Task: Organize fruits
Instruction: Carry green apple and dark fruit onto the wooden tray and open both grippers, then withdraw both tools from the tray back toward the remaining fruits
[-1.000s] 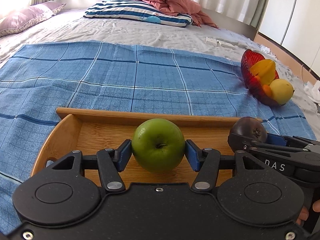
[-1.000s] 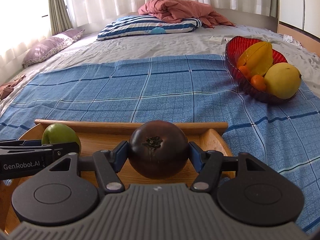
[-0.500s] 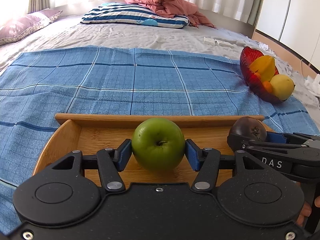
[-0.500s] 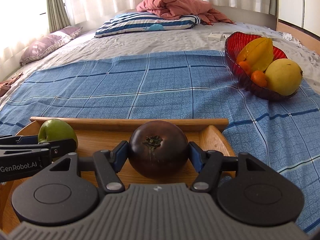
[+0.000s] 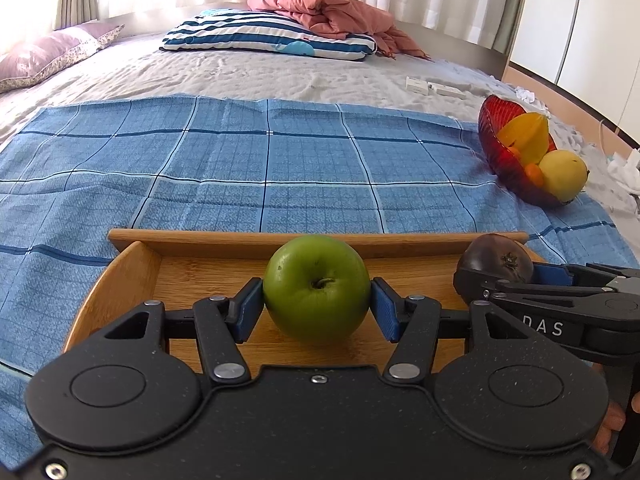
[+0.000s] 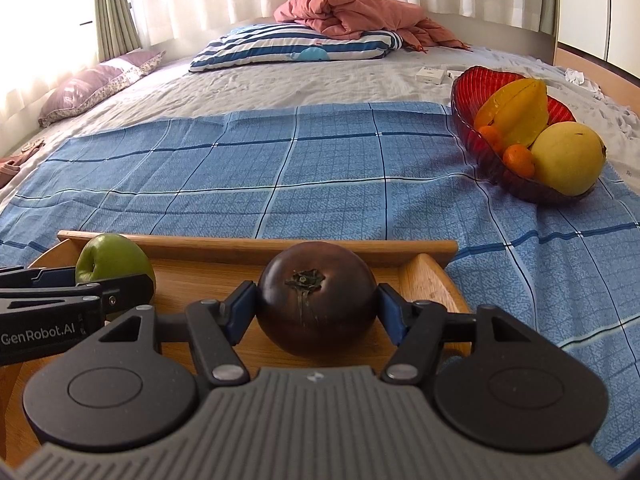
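While poised over the wooden tray (image 5: 132,280), left tongs (image 5: 317,305) pinching green apple (image 5: 316,286) at lower centre. Right tongs (image 6: 316,310) pinching dark fruit (image 6: 316,304), lower centre too. Red bowl (image 6: 472,92) of fruit upper right, on blue cloth (image 6: 320,168).

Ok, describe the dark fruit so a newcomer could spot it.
On the blue checked cloth sits a wooden tray. At its right end, the right gripper holds the dark fruit: round, brown-purple, dried calyx, unlike the green apple beside it.

The right gripper (image 5: 496,276) hides the dark fruit's (image 5: 498,258) underside.
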The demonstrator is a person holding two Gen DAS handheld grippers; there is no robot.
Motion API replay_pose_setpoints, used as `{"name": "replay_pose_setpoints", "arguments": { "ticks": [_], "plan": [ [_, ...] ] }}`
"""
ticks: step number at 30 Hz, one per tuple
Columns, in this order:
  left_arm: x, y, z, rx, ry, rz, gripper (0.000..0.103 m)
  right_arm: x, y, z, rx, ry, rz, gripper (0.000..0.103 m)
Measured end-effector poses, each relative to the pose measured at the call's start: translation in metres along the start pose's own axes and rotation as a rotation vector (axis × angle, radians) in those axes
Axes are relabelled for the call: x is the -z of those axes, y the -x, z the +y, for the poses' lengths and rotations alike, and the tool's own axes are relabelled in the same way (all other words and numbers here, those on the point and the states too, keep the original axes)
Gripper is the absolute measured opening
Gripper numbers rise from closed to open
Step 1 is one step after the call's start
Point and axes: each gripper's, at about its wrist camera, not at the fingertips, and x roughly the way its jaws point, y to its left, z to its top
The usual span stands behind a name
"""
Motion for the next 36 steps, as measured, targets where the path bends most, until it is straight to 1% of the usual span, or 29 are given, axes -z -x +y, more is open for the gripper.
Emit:
{"name": "replay_pose_setpoints", "arguments": {
  "ticks": [5, 8, 10, 11, 12, 14, 15, 18, 22, 26, 33, 36],
  "plan": [
    [0.002, 0.002, -0.005, -0.008, -0.049, -0.007, 0.056, 0.001, 0.002, -0.002, -0.001, -0.009, -0.014, 0.071],
    [0.003, 0.003, -0.007, -0.016, -0.047, -0.007, 0.058, 0.001, 0.005, -0.004, -0.003, -0.015, -0.023, 0.075],
    [0.003, 0.005, -0.007, -0.016, -0.048, -0.015, 0.061, 0.001, 0.007, -0.006, -0.005, -0.019, -0.026, 0.078],
    [0.003, 0.007, -0.008, -0.016, -0.052, -0.022, 0.065, 0.001, 0.008, -0.007, -0.005, -0.021, -0.027, 0.079],
    [0.003, 0.009, -0.009, -0.016, -0.056, -0.03, 0.071, 0.002, 0.009, -0.008, -0.008, -0.022, -0.028, 0.08],
    [0.003, 0.014, -0.01, -0.018, -0.067, -0.047, 0.08, 0.003, 0.012, -0.009, -0.017, -0.019, -0.034, 0.08],
    [0.003, 0.016, -0.011, -0.019, -0.073, -0.051, 0.081, 0.004, 0.014, -0.009, -0.018, -0.018, -0.037, 0.081],
    [0.005, 0.021, -0.012, -0.024, -0.084, -0.05, 0.083, 0.008, 0.019, -0.009, -0.028, -0.007, -0.047, 0.084],
    [0.01, 0.029, -0.011, -0.018, -0.074, -0.054, 0.086, 0.012, 0.029, -0.004, -0.027, 0.024, -0.065, 0.089],
    [0.018, 0.041, -0.01, -0.003, -0.064, -0.061, 0.089, 0.019, 0.041, -0.001, -0.028, 0.055, -0.088, 0.09],
    [0.036, 0.065, -0.012, 0.024, -0.094, -0.074, 0.094, 0.034, 0.063, -0.004, -0.046, 0.04, -0.114, 0.093],
    [0.044, 0.077, -0.015, 0.038, -0.108, -0.086, 0.096, 0.039, 0.076, -0.005, -0.049, 0.046, -0.145, 0.096]
  ]
}}
